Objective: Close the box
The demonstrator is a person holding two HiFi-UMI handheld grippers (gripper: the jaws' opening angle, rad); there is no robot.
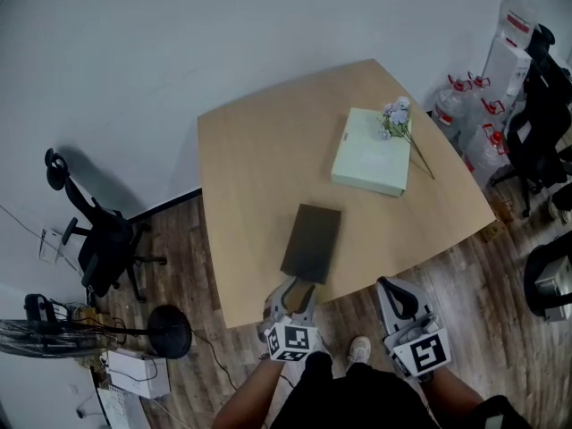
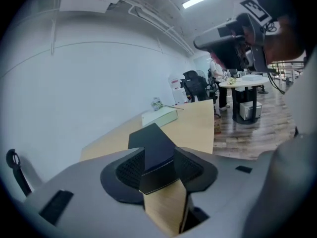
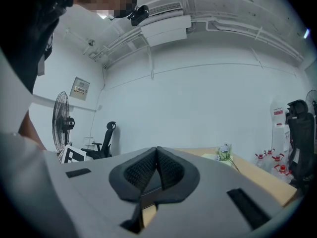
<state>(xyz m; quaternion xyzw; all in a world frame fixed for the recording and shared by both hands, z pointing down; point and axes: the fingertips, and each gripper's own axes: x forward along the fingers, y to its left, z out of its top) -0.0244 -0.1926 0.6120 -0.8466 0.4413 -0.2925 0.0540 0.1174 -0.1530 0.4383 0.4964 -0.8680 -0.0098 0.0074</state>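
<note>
At table [image 1: 250, 150] edge, left gripper [image 1: 298, 291] jaws apart astride dark box [image 1: 312, 242], right gripper [image 3: 157, 156] jaws together.

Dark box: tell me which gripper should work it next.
Left, I think. The left gripper is at the dark box's near end, jaws apart; the right gripper hangs off the table, jaws together.

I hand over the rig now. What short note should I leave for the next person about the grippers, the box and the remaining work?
Left gripper: jaws apart, the dark box between them, not clamped.
Right gripper: shut, empty, off the table.
Dark box: flat near the table's front edge, lid looks down.
Done: closing seems finished.
Left: draw the left gripper away and check the lid.
</note>
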